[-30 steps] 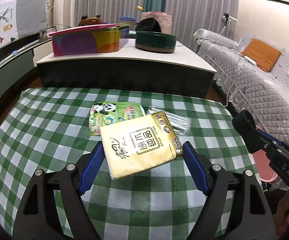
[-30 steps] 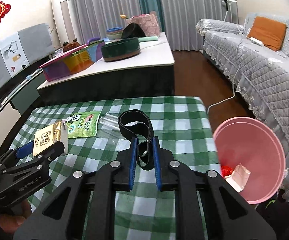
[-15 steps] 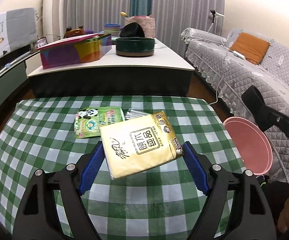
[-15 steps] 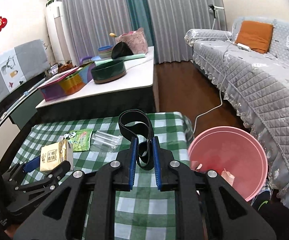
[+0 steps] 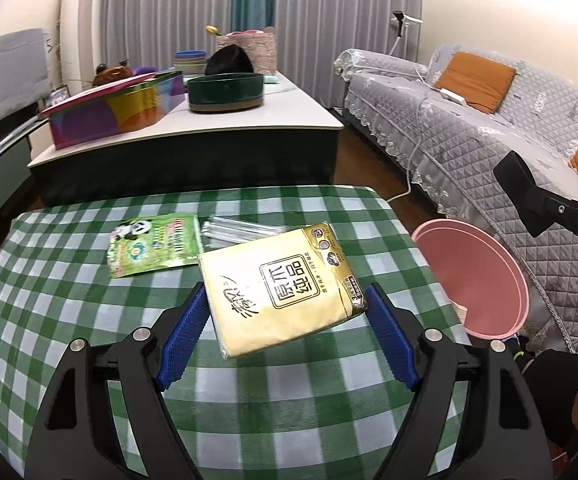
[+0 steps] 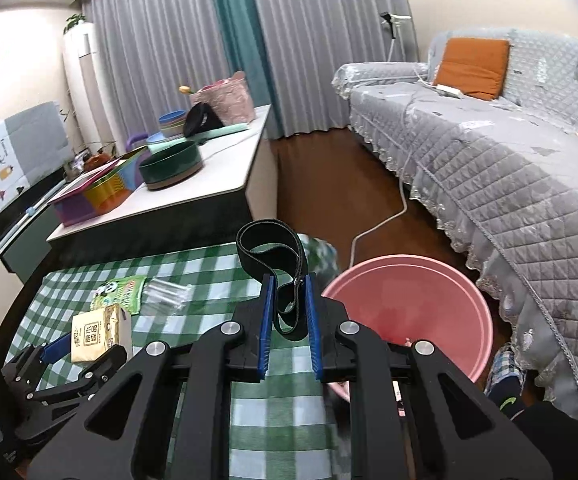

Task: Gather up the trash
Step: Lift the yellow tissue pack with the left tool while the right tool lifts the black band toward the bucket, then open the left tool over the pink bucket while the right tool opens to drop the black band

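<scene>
My left gripper point(image 5: 285, 320) is shut on a yellow tissue pack point(image 5: 277, 284) and holds it above the green checked table point(image 5: 69, 320). It also shows in the right wrist view point(image 6: 97, 332). My right gripper point(image 6: 288, 312) is shut on a black strap loop point(image 6: 273, 248), held above the table's right edge beside the pink bin point(image 6: 413, 304). The pink bin point(image 5: 473, 276) stands on the floor right of the table. A green panda wrapper point(image 5: 153, 244) and a clear plastic wrapper point(image 5: 241, 228) lie on the table.
A low white-topped table point(image 5: 193, 128) behind holds a colourful tin point(image 5: 117, 108), a dark green round box point(image 5: 225, 92) and bowls. A grey quilted sofa point(image 5: 489, 128) with orange cushions runs along the right. A white cable point(image 6: 385, 220) lies on the floor.
Both grippers have risen and moved right, towards the pink bin, still holding the tissue pack and the strap. The wrappers on the table have not moved.
</scene>
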`<action>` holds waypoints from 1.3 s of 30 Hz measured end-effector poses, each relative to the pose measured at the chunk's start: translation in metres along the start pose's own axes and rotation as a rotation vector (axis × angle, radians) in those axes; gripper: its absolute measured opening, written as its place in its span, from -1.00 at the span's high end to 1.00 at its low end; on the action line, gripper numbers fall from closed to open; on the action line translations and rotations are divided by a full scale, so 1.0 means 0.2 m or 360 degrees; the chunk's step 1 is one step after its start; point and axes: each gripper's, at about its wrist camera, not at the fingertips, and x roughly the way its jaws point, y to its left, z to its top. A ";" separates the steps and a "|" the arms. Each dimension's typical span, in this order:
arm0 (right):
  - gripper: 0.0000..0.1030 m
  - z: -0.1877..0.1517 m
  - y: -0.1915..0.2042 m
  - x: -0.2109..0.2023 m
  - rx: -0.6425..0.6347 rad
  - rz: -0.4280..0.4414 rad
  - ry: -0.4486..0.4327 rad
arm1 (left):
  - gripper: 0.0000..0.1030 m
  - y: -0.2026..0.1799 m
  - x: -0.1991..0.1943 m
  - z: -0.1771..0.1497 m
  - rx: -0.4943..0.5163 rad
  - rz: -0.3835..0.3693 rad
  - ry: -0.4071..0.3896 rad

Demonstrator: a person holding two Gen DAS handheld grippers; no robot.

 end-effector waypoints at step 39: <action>0.69 0.02 -0.58 0.10 0.0348 -0.0307 -0.0001 | -0.48 -0.52 0.29 0.13 0.0187 -0.0254 0.0042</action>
